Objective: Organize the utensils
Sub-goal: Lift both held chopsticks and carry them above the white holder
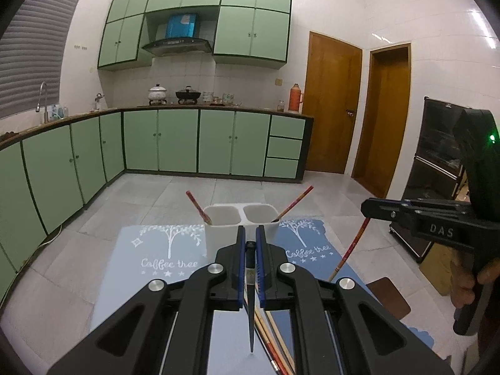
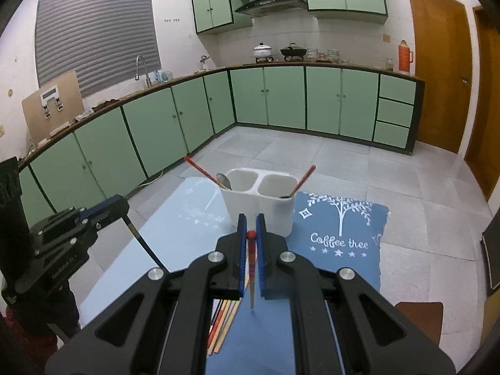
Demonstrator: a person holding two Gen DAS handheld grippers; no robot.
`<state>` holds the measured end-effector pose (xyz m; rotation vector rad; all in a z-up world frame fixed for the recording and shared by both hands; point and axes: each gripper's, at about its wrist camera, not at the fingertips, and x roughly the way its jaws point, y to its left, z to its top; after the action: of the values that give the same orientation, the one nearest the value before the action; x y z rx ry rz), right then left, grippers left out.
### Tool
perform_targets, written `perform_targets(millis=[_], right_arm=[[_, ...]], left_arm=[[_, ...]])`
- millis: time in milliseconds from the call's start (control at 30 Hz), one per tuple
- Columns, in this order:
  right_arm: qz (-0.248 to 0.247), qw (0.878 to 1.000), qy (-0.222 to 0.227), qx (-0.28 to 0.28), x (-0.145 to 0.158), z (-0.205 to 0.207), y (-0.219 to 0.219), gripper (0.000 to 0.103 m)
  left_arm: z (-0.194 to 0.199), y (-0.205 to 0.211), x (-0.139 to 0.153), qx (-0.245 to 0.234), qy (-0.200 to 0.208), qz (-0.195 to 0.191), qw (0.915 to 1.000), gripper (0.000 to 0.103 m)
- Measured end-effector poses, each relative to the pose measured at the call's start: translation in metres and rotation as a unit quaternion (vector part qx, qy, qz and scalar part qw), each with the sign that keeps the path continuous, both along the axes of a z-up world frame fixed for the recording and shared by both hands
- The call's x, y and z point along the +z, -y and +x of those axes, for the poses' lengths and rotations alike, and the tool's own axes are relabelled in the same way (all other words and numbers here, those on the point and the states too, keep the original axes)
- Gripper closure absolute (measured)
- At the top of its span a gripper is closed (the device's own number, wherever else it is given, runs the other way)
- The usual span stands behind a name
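A white two-compartment utensil holder stands on blue placemats. A red chopstick leans out of its left cup and another out of its right cup; a spoon sits in the left cup. My left gripper is shut on a dark chopstick pointing down, just in front of the holder. My right gripper is shut on a red chopstick, also seen from the left wrist view. Several loose chopsticks lie on the mat below.
The light blue placemat and darker blue placemat cover a low surface above a tiled floor. Green cabinets line the far wall. A black shelf unit stands at right. A brown pad lies near the mat corner.
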<state>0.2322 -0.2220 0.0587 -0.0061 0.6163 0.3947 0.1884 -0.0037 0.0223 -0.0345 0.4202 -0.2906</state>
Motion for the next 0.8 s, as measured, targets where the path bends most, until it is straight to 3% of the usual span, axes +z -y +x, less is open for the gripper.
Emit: perform_targets(millis=[200,467,633,800], right_arm=[[0.008,1.0,0.016,0.009,0.021,0.009,0.001,0.098],[0.014,0.998,0.067,0.008,0.072,0.037,0.001,0.098],[0.018,0.996,0.091,0.001,0.1,0.067,0.0,0.098],[0.018,0.994,0.108,-0.015,0.111,0.102,0.0,0.098]], left_arm=[[0.005,0.002,0.016,-0.008,0.019,-0.002,0.9998,0.097],[0.03,0.006,0.063,-0.004,0.081,-0.003,0.9967,0.097],[0.058,0.012,0.096,0.0,0.123,-0.006,0.9924,0.097],[0.095,0.02,0.108,0.012,0.15,-0.002,0.9886,0.097]])
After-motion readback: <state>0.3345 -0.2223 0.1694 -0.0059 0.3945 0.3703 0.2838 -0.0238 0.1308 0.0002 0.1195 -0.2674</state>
